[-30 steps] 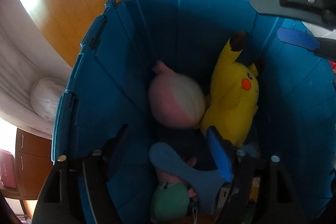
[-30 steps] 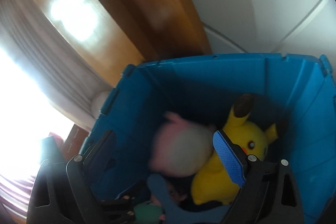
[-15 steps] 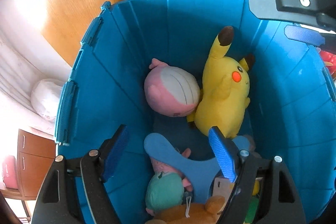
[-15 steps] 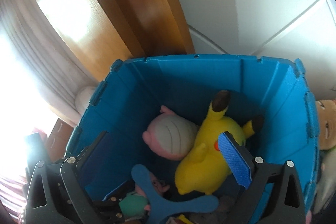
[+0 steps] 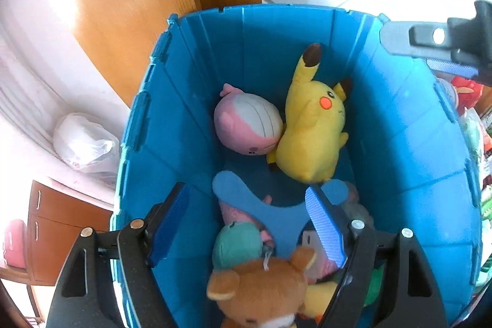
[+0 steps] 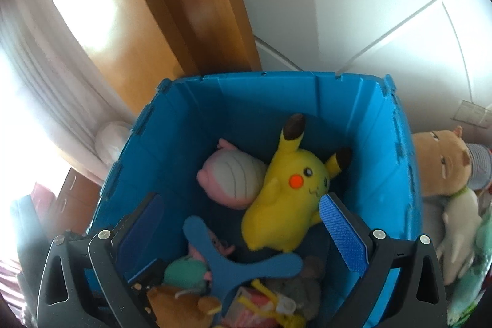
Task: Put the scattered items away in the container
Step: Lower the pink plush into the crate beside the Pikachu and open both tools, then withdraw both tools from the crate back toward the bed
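Note:
A blue plastic bin holds soft toys. A yellow Pikachu plush lies next to a round pink and white plush. Nearer lie a blue boomerang-shaped toy, a teal plush and a brown bear plush. My left gripper is open and empty above the bin. My right gripper is open and empty above it too; it also shows at the left wrist view's right edge.
A wooden door stands behind the bin. A white bag lies left of the bin, with a wooden drawer unit below. More plush toys, a brown one among them, lie right of the bin.
The pink and white plush has dropped into the bin and come to rest beside Pikachu. Both grippers have pulled up and back, so more of the bin and nearer toys show.

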`<state>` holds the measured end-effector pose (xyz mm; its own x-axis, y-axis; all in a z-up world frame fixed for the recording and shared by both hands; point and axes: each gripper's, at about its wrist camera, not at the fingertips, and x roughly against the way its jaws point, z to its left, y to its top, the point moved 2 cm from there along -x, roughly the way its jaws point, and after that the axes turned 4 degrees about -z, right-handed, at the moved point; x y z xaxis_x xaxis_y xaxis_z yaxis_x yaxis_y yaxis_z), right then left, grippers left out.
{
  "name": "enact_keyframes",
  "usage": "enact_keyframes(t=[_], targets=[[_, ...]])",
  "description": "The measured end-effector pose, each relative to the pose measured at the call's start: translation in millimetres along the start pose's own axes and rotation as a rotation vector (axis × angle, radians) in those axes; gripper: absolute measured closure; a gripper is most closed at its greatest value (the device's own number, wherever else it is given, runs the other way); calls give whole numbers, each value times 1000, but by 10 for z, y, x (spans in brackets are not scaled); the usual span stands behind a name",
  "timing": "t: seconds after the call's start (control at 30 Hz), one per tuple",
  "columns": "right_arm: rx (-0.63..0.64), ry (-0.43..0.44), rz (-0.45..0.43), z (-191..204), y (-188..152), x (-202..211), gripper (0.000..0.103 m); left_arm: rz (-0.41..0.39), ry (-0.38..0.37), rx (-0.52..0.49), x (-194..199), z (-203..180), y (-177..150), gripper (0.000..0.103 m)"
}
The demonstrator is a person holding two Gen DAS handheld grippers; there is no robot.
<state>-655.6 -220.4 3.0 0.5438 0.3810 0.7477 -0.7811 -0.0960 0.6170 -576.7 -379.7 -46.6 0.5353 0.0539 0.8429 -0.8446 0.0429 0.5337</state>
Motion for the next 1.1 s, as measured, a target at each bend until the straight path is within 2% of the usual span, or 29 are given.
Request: enact_keyframes(t=[0.27,0.47,0.63,1.1], targets=[[25,-32,-31,125,-356,538,0,-50,-13,-22,431,-169,-390,25],[76,-77,-50,230,-770,823,0,-77,-18,-11,632,-237,-766,25],[132,-122,-64,311,-1155,1051,0,-102,11,-35,793,-292,-1051,25],[161,-73,-125,336,-1934,1630,0,-210,-23,-54,1256,-474,-1636,25]])
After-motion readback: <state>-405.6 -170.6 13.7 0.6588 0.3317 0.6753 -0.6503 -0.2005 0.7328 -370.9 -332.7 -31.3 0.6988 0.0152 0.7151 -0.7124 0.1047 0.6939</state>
